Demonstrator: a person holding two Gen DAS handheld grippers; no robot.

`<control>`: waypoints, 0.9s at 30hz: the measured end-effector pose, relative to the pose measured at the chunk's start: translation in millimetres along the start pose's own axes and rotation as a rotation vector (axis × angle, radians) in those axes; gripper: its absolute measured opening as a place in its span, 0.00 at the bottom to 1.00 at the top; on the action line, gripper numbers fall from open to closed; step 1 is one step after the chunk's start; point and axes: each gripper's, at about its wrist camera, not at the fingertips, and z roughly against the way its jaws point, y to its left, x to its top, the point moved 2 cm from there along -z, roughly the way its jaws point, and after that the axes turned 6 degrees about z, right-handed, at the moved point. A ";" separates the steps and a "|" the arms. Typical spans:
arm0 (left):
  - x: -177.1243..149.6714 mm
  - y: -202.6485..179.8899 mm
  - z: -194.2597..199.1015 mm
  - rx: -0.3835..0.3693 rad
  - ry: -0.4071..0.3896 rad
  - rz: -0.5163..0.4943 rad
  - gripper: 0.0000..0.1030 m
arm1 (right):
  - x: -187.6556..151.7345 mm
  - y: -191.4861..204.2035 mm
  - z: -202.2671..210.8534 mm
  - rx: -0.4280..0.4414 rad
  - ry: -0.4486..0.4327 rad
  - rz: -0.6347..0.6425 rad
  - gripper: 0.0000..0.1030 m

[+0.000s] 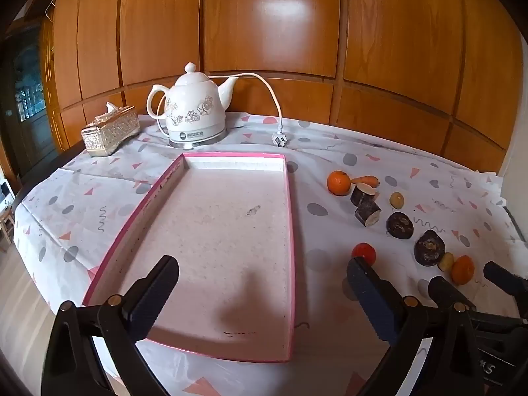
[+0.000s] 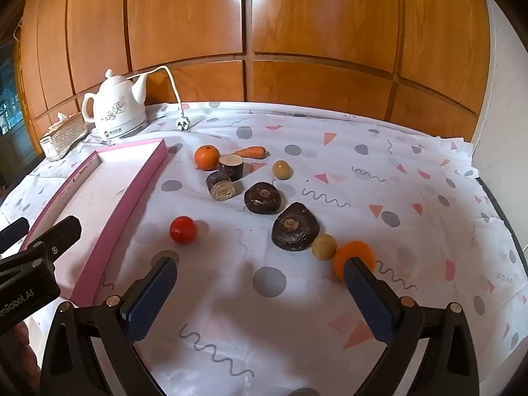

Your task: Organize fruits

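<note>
A shallow pink tray (image 1: 290,217) lies empty on the patterned cloth; its right wall shows in the right wrist view (image 2: 132,194). Right of it lie a red tomato (image 2: 183,229), two oranges (image 2: 207,157) (image 2: 354,254), a carrot (image 2: 252,151), two cut dark stalk pieces (image 2: 221,185), two dark round water chestnuts (image 2: 262,197) (image 2: 295,226) and two small tan fruits (image 2: 281,169) (image 2: 324,247). My left gripper (image 1: 262,283) is open and empty over the tray's near end. My right gripper (image 2: 259,282) is open and empty above the cloth, near the front orange.
A white electric kettle (image 1: 193,109) with its cord and plug (image 1: 280,138) stands behind the tray. A gold tissue box (image 1: 110,130) sits at the back left. Wooden panelling rises behind the table. The table edge falls off at left (image 1: 19,217).
</note>
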 end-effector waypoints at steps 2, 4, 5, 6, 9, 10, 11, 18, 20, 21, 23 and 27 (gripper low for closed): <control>0.1 -0.3 0.1 0.003 -0.001 -0.008 1.00 | 0.4 -0.2 0.1 -0.001 -0.005 -0.003 1.00; -3.3 -2.1 2.0 0.005 -0.020 -0.015 1.00 | 1.0 -0.3 1.0 -0.010 -0.011 0.001 1.00; -5.9 -4.3 1.7 0.001 -0.017 -0.015 1.00 | 1.2 -0.6 1.7 -0.016 -0.015 0.001 1.00; -5.2 -2.5 1.9 -0.008 -0.009 -0.005 1.00 | 0.6 0.8 2.4 -0.020 -0.019 0.003 1.00; -4.6 -5.3 1.5 -0.007 0.002 -0.011 1.00 | -2.0 0.4 0.2 -0.001 -0.009 -0.008 1.00; -4.8 -3.0 -1.2 -0.013 0.010 -0.006 1.00 | 0.8 -1.5 1.0 0.004 -0.003 -0.010 1.00; -3.0 -5.4 -2.4 -0.014 0.016 -0.007 1.00 | 0.3 -1.7 0.2 0.008 -0.007 -0.009 1.00; -3.1 -5.1 -2.1 -0.048 0.022 -0.005 1.00 | 1.1 -3.5 1.2 0.021 -0.007 -0.015 1.00; -3.3 -4.4 -2.2 -0.071 0.031 0.008 1.00 | 1.3 -4.1 2.1 0.017 -0.011 -0.018 1.00; -3.5 -4.0 -2.6 -0.075 0.034 0.012 1.00 | 1.3 -4.4 2.1 0.013 -0.012 -0.018 1.00; -3.9 -6.4 -2.8 -0.070 0.035 0.009 1.00 | 1.2 -4.3 2.3 0.008 -0.015 -0.015 0.98; -7.6 -10.4 -1.3 -0.063 0.032 -0.013 1.00 | 1.0 -5.6 3.5 0.010 -0.022 -0.015 0.98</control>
